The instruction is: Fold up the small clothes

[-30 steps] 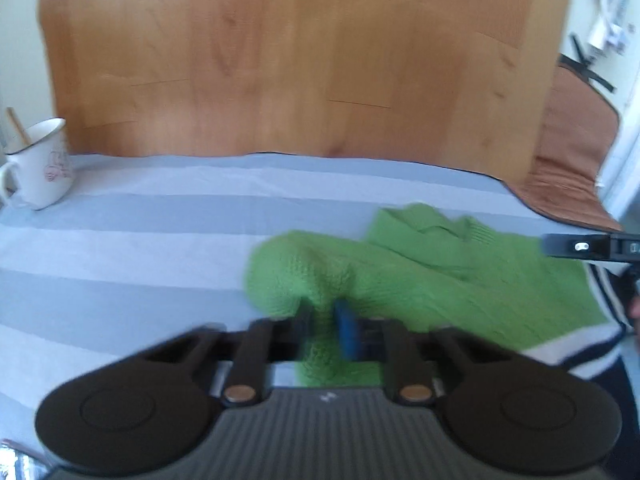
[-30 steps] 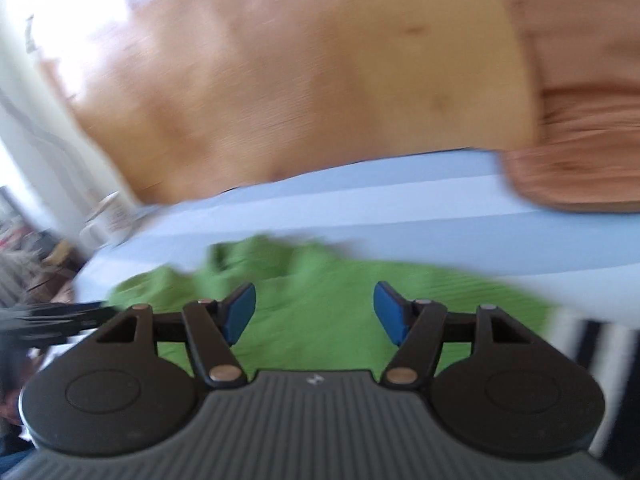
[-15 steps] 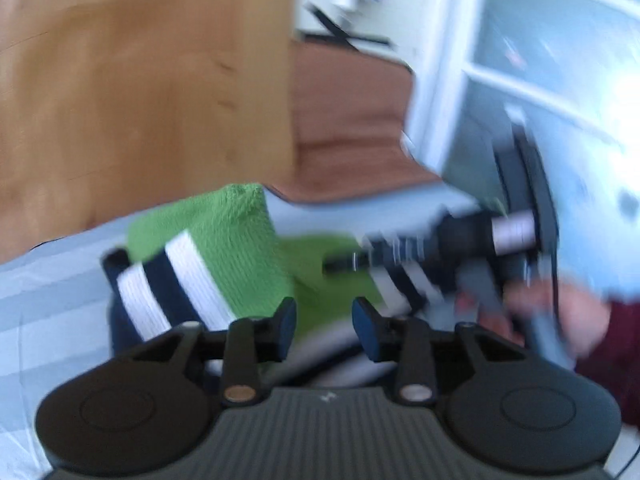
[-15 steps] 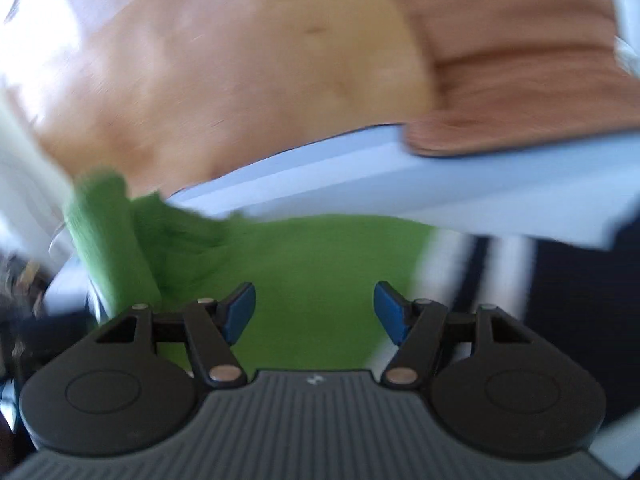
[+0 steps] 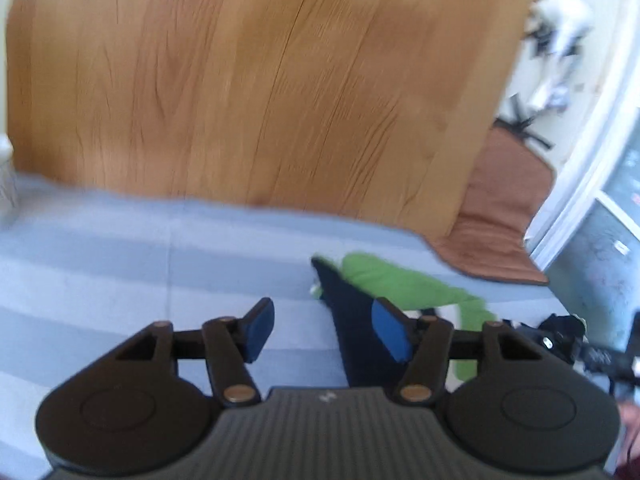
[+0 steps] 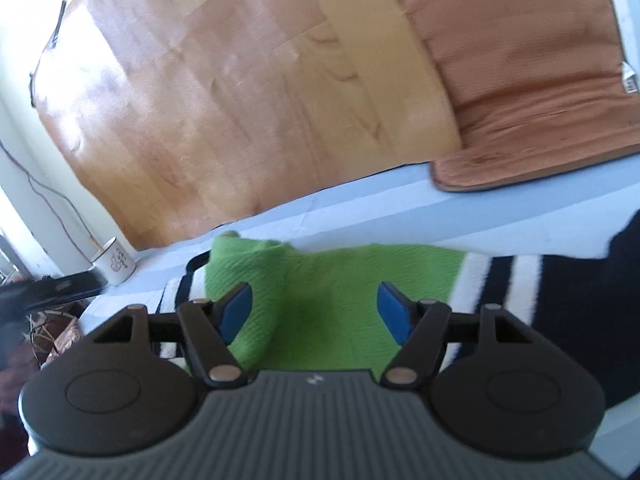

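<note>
Across the striped cloth (image 5: pixel 120 264) lay a soft, floppy knitted sweater (image 6: pixel 340 280), best pinched at a hem, while the left gripper (image 5: pixel 322 330) and right gripper (image 6: pixel 316 312) both gaped, holding nothing.

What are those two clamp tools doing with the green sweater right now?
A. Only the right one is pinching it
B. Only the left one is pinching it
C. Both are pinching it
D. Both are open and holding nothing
D: the left gripper and the right gripper both show blue pads spread wide apart, with the green sweater lying loose on the striped cloth.
</note>
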{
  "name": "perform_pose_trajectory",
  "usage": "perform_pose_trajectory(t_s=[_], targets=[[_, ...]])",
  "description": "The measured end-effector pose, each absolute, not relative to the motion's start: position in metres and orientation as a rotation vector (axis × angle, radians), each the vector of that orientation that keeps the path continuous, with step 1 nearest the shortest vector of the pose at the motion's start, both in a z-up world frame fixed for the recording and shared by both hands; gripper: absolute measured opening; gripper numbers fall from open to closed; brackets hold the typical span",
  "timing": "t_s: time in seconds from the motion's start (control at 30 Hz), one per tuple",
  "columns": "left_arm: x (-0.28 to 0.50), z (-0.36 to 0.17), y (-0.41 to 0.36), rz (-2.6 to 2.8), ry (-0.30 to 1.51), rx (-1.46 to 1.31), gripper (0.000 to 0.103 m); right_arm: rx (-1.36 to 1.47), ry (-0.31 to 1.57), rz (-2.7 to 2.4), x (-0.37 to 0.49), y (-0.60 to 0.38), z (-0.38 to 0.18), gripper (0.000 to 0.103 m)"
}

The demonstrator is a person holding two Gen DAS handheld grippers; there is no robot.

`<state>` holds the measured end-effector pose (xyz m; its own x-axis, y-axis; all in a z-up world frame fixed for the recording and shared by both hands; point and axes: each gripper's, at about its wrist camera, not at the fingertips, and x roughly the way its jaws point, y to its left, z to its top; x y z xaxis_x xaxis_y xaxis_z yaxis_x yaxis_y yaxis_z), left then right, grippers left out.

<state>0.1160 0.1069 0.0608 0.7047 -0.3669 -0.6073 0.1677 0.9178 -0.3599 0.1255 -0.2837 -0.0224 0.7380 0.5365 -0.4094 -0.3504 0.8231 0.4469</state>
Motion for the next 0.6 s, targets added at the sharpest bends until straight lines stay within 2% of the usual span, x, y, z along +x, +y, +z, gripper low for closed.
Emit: perform_pose_trajectory(t_s=[0.13, 0.23, 0.27, 0.3, 0.33, 0.37, 0.43, 0.6], targets=[[0.145, 0.031, 0.086, -0.414, 0.880, -0.347, 0.057, 0.323, 0.564, 0.431, 0.134, -0.287, -0.028, 0.071], [0.135, 0.028, 0.075, -0.485, 0.855, -0.309, 0.067, 0.350, 0.574, 0.381, 0.142, -0.302, -0.033, 0.071], [0.128, 0.028, 0.075, -0.502, 0.836, -0.306, 0.067, 0.353, 0.578, 0.371, 0.146, -0.306, -0.034, 0.072], [0.121, 0.029, 0.076, -0.508, 0.813, -0.299, 0.058, 0.350, 0.583, 0.363, 0.150, -0.309, -0.036, 0.072], [0.117, 0.029, 0.072, -0.495, 0.797, -0.276, 0.020, 0.341, 0.588, 0.351, 0.154, -0.309, -0.038, 0.072], [0.114, 0.030, 0.070, -0.464, 0.806, -0.241, 0.009, 0.325, 0.592, 0.338, 0.158, -0.307, -0.040, 0.072], [0.107, 0.040, 0.079, -0.418, 0.788, -0.215, 0.009, 0.277, 0.602, 0.312, 0.168, -0.301, -0.044, 0.072], [0.081, 0.101, 0.152, -0.234, 0.601, -0.247, 0.008, 0.146, 0.592, 0.281, 0.180, -0.290, -0.050, 0.072]])
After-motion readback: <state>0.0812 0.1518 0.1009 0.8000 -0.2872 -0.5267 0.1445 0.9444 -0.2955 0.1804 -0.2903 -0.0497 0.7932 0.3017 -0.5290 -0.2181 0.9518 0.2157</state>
